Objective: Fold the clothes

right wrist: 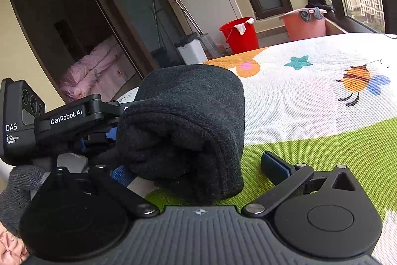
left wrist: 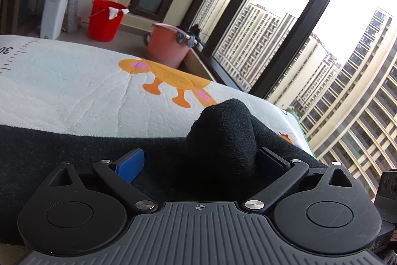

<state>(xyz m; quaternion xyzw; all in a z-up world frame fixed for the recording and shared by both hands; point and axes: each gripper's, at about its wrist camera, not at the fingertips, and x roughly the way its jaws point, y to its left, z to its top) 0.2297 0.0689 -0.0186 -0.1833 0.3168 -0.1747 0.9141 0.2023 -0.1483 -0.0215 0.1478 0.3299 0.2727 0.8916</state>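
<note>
Folded black fleece garment (right wrist: 183,131) lies lower centre on printed quilted mat (right wrist: 310,96). Left gripper (left wrist: 201,163), right gripper (right wrist: 201,170): both released, jaws spread around bundle. Risk: springy fleece unrolls; pad snags fabric on withdrawal.

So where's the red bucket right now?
The red bucket stands on the floor beyond the mat, upper left in the left wrist view, between the white bin and pink tub.

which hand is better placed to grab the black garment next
Left, probably: the left tongs stand open astride a raised fold of the black garment. The right tongs, also open, sit at its rolled end.
</note>
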